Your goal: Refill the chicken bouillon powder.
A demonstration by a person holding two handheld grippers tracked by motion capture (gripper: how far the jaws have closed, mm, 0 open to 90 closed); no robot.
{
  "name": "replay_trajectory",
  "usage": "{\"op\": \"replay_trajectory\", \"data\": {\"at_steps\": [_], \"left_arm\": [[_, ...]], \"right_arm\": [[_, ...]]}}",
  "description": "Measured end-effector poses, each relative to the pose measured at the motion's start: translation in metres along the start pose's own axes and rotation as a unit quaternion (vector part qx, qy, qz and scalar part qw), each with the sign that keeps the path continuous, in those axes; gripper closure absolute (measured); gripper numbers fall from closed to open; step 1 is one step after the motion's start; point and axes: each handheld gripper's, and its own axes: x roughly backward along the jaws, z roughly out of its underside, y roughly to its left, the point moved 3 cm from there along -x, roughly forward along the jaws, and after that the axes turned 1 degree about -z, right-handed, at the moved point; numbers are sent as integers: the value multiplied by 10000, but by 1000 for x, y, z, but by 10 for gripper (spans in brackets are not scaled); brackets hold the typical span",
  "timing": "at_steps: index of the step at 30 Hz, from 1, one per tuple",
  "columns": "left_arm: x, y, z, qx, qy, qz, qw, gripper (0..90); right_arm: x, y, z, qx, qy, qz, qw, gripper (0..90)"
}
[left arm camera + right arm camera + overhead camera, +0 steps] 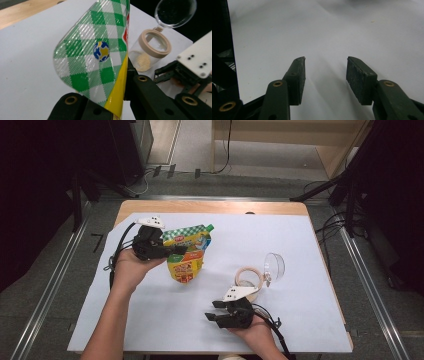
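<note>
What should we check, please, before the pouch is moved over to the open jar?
1. Left gripper shut on the pouch: ok.
2. Pouch spout cap removed: not ok, the green cap looks still on.
3. Jar lid open: ok, hinged back.
4. Jar steadied: not ok, the right gripper is open and holds nothing.
5. Jar has room: ok, little powder at its bottom.
6. Pouch clear of the white sheet: cannot tell.
</note>
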Motion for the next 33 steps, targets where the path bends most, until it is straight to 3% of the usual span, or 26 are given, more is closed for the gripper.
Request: {"op": "replay_trajectory", "data": {"at_steps": [7, 20, 25, 30, 33], "left_arm": [[10, -19, -6, -153, 2, 132, 9998, 900], [16, -60, -17, -365, 64, 684, 9970, 900], [14, -74, -18, -418, 153, 912, 9948, 900], [11, -87, -19, -491, 240, 1153, 9918, 900], [8, -93, -20, -485, 280, 1308, 9898, 900]], "right_arm": [[4, -5, -2, -70, -132, 141, 9998, 490], [4, -11, -4, -100, -200, 327, 9992, 517], [7, -9, -6, 32, -344, 396, 9986, 643], [11, -8, -9, 174, -471, 633, 9967, 809], [12, -7, -9, 246, -598, 728, 9952, 819]]}}
